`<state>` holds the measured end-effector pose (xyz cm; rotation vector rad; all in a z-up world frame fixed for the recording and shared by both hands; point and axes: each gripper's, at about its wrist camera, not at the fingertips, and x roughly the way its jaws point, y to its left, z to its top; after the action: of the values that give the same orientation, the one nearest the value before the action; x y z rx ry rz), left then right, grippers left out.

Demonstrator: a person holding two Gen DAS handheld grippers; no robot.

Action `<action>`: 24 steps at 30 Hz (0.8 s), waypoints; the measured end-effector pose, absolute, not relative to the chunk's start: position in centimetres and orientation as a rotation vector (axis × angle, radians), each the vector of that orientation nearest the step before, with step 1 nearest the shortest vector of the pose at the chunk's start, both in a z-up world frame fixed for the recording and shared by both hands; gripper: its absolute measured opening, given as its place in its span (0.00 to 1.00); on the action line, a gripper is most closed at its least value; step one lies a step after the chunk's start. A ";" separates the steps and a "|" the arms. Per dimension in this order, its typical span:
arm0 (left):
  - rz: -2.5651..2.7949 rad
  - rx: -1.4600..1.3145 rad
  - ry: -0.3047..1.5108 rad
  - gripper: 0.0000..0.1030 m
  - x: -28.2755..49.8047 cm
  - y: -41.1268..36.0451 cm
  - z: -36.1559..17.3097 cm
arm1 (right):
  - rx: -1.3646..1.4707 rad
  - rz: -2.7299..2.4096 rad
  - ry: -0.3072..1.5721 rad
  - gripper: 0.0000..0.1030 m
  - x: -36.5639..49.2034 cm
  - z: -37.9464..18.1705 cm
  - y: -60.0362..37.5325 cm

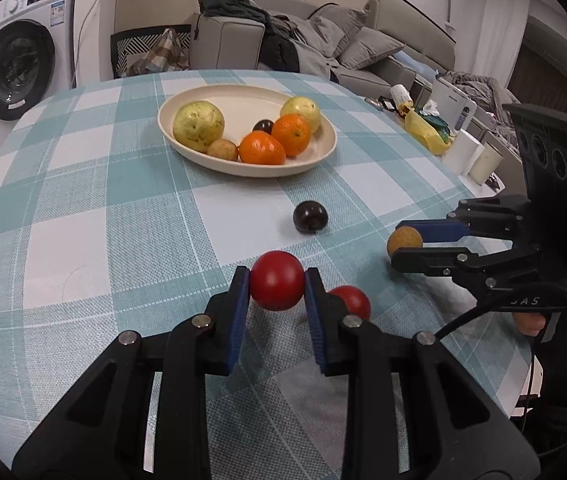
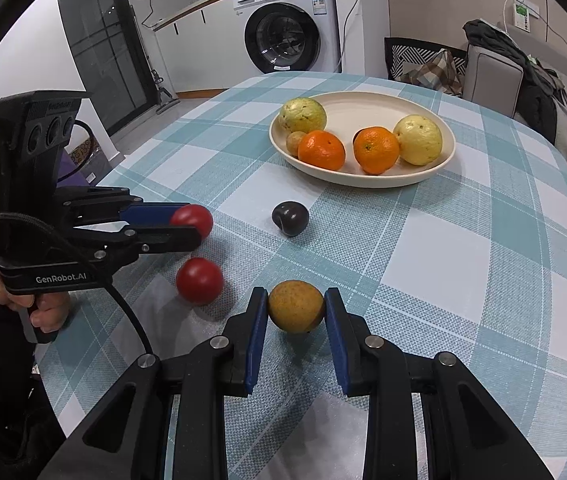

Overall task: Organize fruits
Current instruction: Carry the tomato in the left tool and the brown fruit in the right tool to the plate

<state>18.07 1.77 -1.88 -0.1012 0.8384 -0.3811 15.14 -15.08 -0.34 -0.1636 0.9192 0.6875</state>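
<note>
My left gripper (image 1: 276, 280) is shut on a red tomato (image 1: 276, 286), held just above the checked tablecloth; it also shows in the right wrist view (image 2: 191, 226). A second red tomato (image 1: 351, 300) lies on the cloth beside it (image 2: 199, 280). My right gripper (image 2: 295, 306) is shut on a small brown-yellow fruit (image 2: 295, 306), also seen in the left wrist view (image 1: 404, 241). A dark plum (image 1: 310, 217) lies loose on the cloth between the grippers and the cream bowl (image 1: 187, 148). The bowl (image 2: 363, 180) holds two guavas, two oranges, a small brown fruit and a dark plum.
The table's right edge is near my right gripper, with a yellow bag (image 1: 427, 132) and white cups (image 1: 471, 156) beyond it. A washing machine (image 2: 287, 28), a chair (image 2: 423, 60) and a sofa with clothes (image 1: 323, 40) stand past the far edge.
</note>
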 end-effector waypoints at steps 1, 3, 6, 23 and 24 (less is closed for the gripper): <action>-0.370 -0.100 0.828 0.24 18.0 1.9 -1.7 | -0.159 0.685 0.914 0.29 15.2 -0.3 -15.2; -0.358 -0.107 0.804 0.24 17.9 2.1 -1.2 | -0.145 0.680 0.900 0.29 15.2 0.0 -15.3; -0.338 -0.108 0.773 0.24 17.7 2.2 -0.4 | -0.124 0.672 0.873 0.29 15.3 0.5 -15.6; -0.230 -0.142 0.699 0.24 19.9 3.1 1.7 | -0.045 0.597 0.771 0.29 16.9 3.3 -16.8; -0.229 -0.142 0.698 0.24 20.2 2.9 1.7 | -0.045 0.594 0.769 0.29 17.1 3.4 -16.8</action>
<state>20.15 2.92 1.66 -0.1417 0.6977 -0.2293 17.11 -16.84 3.41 -0.0445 0.7689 0.5942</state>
